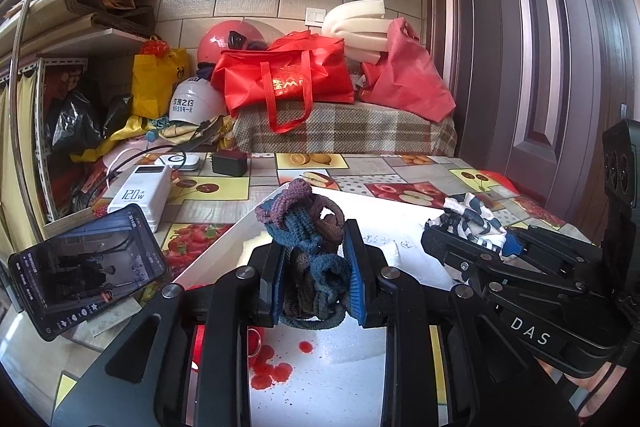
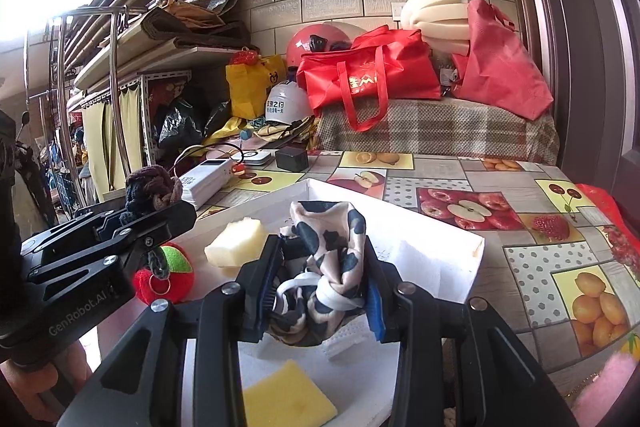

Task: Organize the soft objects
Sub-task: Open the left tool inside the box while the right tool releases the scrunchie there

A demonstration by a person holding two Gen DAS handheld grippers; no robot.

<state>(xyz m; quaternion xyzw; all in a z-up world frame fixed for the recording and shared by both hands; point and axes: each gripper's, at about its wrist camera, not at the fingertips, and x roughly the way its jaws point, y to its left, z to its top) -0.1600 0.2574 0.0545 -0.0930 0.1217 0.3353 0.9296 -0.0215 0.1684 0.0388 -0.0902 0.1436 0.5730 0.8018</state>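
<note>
Both grippers loaded, both over the white tray [image 2: 476, 247] that sits on the fruit-print tablecloth [image 2: 532, 259].

Left gripper [image 1: 318, 267]: clamped tight on a tangled bundle of hair ties [image 1: 308, 247] in blue, brown and purple. The bundle bulges above and below the pads; one loop hangs under the jaws. It is held clear of the tray floor, above the tray's near-left part.

Right gripper [image 2: 322, 279]: closed on a cow-print scrunchie [image 2: 328, 251], black patches on cream, fabric puffing up past the fingertips. It is carried over the middle of the tray.

Already lying in the tray: a pale foam block [image 2: 236, 247] toward the left edge, a yellow sponge [image 2: 288, 399] at the near edge, a folded face mask [image 2: 348, 341] under the right gripper. A red-and-green ball [image 2: 168, 275] rests just beside the tray's left edge; whether it is inside the rim cannot be told.

Judgement: step in hand is placing both soft items into the tray. To do it well:
- Lower each gripper until the item nearly meets the tray floor before letting go, so the ties do not bounce or spill over the rim.
- Pick a bare patch: the far-right part looks free.
- Open the left jaws fully; the dangling loop could catch on a pad.
- Keep the grippers apart; they work close together.
</note>
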